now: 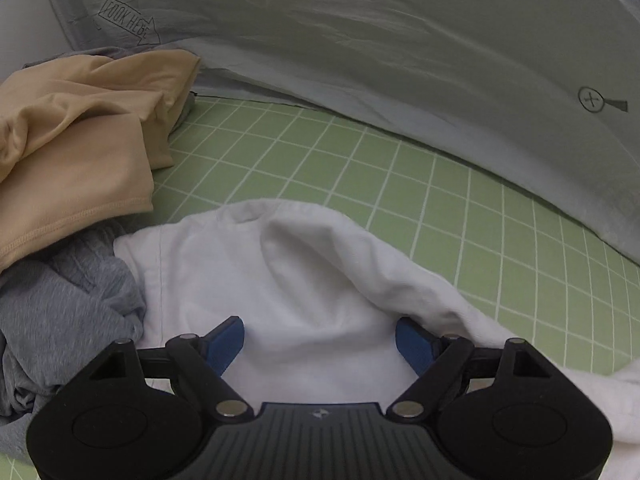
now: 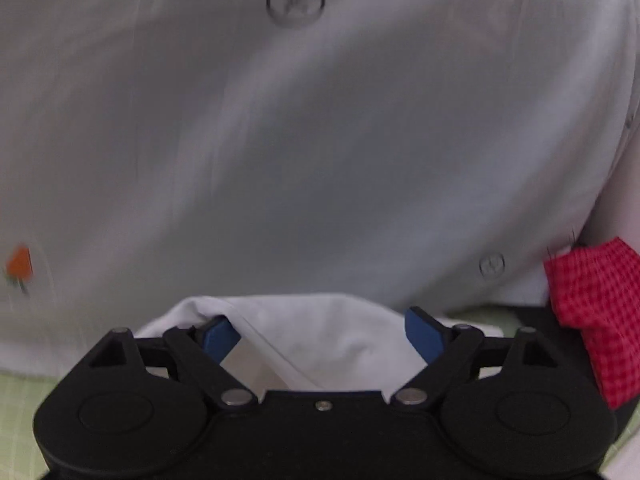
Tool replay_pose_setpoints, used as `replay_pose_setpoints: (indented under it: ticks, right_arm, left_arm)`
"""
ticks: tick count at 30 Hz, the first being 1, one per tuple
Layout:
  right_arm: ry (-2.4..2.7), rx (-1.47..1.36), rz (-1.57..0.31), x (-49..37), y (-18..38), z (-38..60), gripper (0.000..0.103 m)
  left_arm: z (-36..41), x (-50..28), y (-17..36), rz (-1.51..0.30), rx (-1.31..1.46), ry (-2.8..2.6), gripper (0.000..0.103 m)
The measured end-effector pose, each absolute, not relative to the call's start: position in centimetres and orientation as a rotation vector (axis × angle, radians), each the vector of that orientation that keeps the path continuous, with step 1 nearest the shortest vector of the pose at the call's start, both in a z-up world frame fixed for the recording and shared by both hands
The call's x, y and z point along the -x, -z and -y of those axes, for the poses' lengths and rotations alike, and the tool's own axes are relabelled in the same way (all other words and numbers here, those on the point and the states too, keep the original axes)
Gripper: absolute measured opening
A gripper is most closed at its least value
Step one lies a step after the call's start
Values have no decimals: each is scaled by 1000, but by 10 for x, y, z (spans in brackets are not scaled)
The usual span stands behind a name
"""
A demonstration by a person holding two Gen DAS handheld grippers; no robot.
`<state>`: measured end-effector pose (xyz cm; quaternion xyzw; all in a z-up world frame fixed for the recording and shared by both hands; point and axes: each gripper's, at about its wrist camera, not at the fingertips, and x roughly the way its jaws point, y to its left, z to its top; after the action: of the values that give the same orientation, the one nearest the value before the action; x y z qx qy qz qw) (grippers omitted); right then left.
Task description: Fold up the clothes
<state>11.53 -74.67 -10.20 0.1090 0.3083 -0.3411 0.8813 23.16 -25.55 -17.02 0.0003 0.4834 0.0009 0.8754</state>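
A white garment [image 1: 304,280] lies rumpled on the green grid mat [image 1: 460,208], humped up in the middle. My left gripper [image 1: 320,340] is open, its blue fingers [image 1: 226,340] spread wide over the near part of this cloth. In the right wrist view the same white garment [image 2: 320,332] bulges between the fingers of my right gripper [image 2: 324,336], which is also open. A fold of the cloth drapes over the tip of its left blue finger [image 2: 218,340]. Neither gripper pinches the fabric.
A tan garment [image 1: 80,140] and a grey one [image 1: 60,312] are heaped at the left. A pale printed cloth backdrop [image 1: 360,40] with circled crosses stands behind the mat. A red checked cloth [image 2: 596,312] hangs at the right in the right wrist view.
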Motion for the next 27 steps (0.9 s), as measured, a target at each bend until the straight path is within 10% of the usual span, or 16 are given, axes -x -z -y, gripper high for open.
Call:
replay_pose_setpoints:
  ticks: [16,23,27]
  right_arm:
    - [694,-435,-822,-90,185,724,76]
    - [552,-332,-834,-84,181,708,2]
    - [618,-299,-871,-49,181,703,0]
  left_arm:
    - [251,-180,173,-1045,-13,-6,84]
    - [251,-161,172,-1060,-9,8,84]
    - [254,-153,170,-1062,-15,25,84]
